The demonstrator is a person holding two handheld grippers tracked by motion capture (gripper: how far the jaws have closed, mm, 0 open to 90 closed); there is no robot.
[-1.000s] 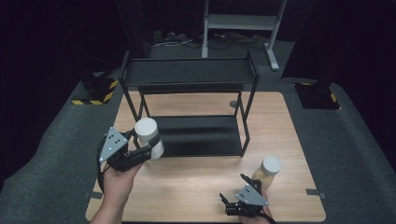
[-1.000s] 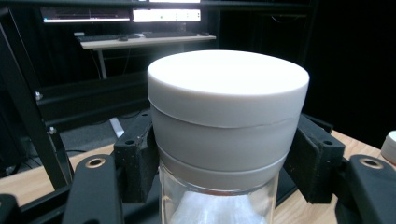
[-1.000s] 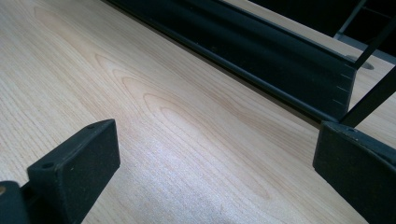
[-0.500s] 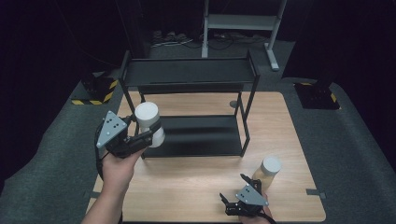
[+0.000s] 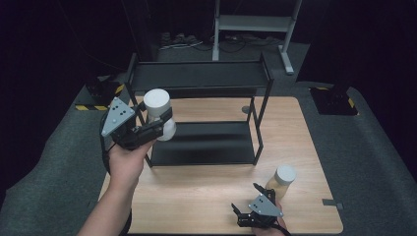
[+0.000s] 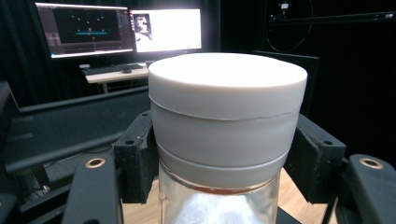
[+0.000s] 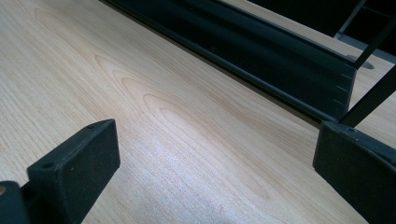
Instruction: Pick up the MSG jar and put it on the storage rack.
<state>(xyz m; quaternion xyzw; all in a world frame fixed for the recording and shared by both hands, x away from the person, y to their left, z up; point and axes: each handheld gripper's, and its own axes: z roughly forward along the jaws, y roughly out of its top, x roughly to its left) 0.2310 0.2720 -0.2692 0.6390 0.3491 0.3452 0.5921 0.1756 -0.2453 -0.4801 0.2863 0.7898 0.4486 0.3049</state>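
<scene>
Your left tool (image 5: 156, 127) is clamped on a clear glass jar with a wide white screw lid (image 5: 158, 112), holding it in the air above the left end of the black metal two-tier shelf rack (image 5: 201, 142). In the left gripper view the two black pads (image 6: 136, 161) press against the jar (image 6: 226, 140) just under its lid, one on each side, and the jar stands upright between them. Pale contents show through the glass below the lid.

Your right tool (image 5: 248, 206) rests low at the near edge of the light wooden tabletop (image 5: 196, 196), with its jaws spread wide and nothing between them. The right gripper view shows bare wood grain between the two pads (image 7: 74, 172), with the lower tier of the rack (image 7: 261, 56) crossing the far side.

A second glass jar with a white lid and yellowish contents (image 5: 281, 181) stands upright on the tabletop just beside your right tool, near the rack's front right leg.
</scene>
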